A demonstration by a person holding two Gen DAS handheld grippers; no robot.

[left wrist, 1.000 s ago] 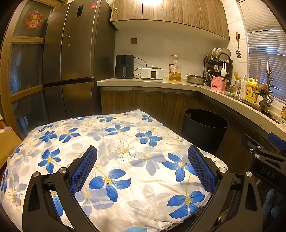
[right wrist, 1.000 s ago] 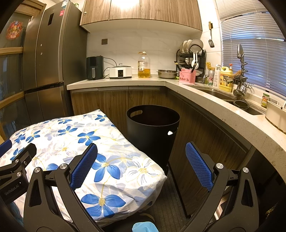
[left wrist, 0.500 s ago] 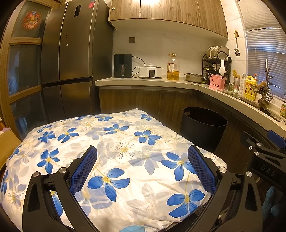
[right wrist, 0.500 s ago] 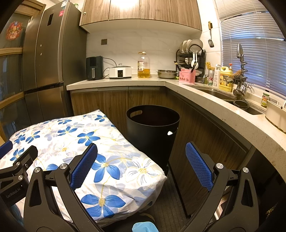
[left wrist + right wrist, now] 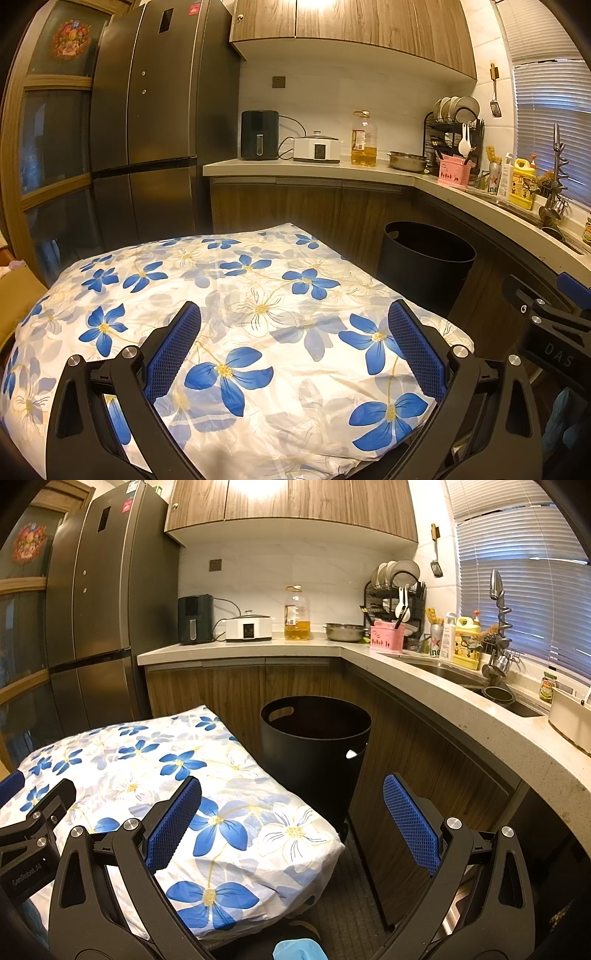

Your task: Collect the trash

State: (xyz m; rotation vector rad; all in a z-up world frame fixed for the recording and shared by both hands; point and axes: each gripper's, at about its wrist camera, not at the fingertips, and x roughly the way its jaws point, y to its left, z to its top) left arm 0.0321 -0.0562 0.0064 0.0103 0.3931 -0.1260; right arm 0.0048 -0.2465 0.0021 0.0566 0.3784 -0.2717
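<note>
Your left claw hangs with its blue pads spread wide and nothing between them, over the floral cloth that covers the raised surface in front of you. Your right claw is just as wide apart and empty, off that cloth's right edge.

What matters for the coming move is the black bin. It stands on the floor against the cabinets, ahead of both claws and just beyond the cloth's far right corner. From the right wrist view it sits almost dead ahead between the fingers. From the left wrist view the same bin lies well off to the right. So your right hand is the nearer one for any drop.

No trash shows on the cloth in either view, so I cannot tell you which way the first piece lies. A light blue thing pokes in at the bottom edge of the right view, too cut off to identify.
</note>
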